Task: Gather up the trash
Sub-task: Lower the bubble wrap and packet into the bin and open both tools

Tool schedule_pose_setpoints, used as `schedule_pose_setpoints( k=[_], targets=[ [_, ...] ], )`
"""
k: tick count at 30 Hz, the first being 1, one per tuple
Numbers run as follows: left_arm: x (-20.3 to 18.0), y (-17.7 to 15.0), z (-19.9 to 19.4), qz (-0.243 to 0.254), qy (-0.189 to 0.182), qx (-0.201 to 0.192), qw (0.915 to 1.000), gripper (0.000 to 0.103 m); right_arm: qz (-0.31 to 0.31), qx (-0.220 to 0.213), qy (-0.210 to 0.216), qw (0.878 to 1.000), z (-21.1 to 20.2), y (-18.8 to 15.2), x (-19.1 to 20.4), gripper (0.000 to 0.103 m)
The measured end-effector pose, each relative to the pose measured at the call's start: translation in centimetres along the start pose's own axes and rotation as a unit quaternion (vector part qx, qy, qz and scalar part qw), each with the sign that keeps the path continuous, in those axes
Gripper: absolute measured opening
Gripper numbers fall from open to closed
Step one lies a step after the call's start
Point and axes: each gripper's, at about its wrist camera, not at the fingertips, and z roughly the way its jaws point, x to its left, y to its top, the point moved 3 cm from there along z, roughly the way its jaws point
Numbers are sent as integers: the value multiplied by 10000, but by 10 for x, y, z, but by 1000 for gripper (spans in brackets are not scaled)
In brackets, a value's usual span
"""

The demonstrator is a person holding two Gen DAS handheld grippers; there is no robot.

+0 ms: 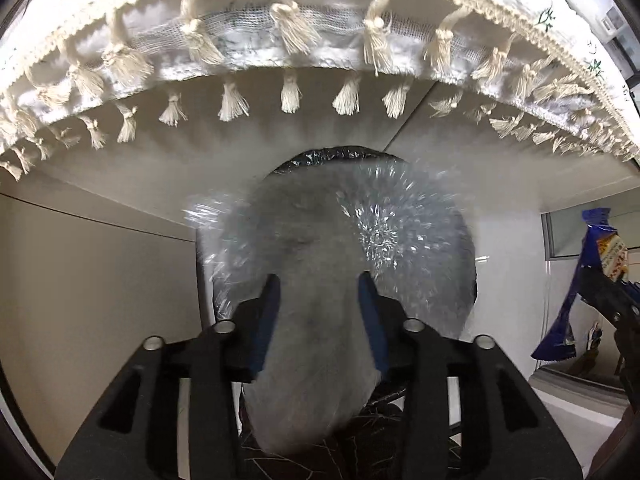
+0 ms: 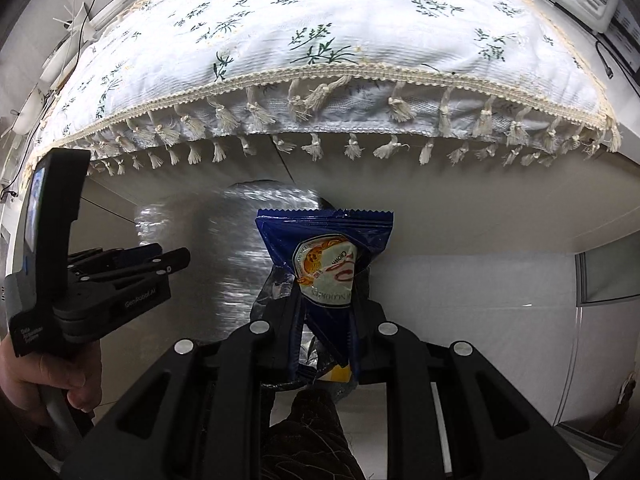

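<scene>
The left tool (image 1: 318,286) hangs over the black-lined bin (image 1: 466,240) with its pads spread, and a crumpled clear plastic wrapper (image 1: 316,264) shows as a grey, glittering blur between and beyond them; the pads do not seem to press on it, though the smear makes that hard to be sure of. The risk there is that so light a piece drifts or catches on a pad and lands on the floor beside the rim instead of inside.

The right tool (image 2: 326,292) is pressed together on a dark blue snack packet (image 2: 326,248), pinching it low so the serrated top edge stands up above the fingers; the packet is glossy foil with a pale label, creased and limp. It is held off to the side of the bin, near the left tool; letting go from there would probably miss the opening, and the two tools could knock together over so narrow a mouth. The tasselled cloth (image 2: 320,40) on the surface hangs close above and could snag a rising tool.
</scene>
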Motion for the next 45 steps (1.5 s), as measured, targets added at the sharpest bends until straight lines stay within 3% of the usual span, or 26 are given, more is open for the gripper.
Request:
schedule_pose_setpoints(
  k=[5, 13, 22, 28, 31, 39, 45],
  targets=[
    [13, -4, -9, -139, -13, -165, 9998, 71, -51, 18, 68, 10000, 9, 7, 8, 17],
    [33, 5, -35, -310, -6, -500, 9983, 94, -157, 41, 182, 9997, 24, 21, 31, 17],
    [57, 16, -60, -572, -9, -723, 9957, 97, -345, 71, 235, 9991, 41, 33, 57, 17],
    [69, 17, -57, -630, 101, -721, 9954, 97, -424, 117, 260, 9987, 49, 35, 69, 20],
    [75, 17, -54, -678, 112, -681, 9953, 97, -437, 111, 245, 9987, 48, 34, 69, 27],
    [72, 13, -61, -644, 163, -648, 9957, 97, -251, -135, 112, 9995, 17, 36, 54, 72],
    [66, 13, -96, -547, 154, -710, 9959, 97, -67, -394, 16, 9992, -33, 40, 46, 86]
  ],
)
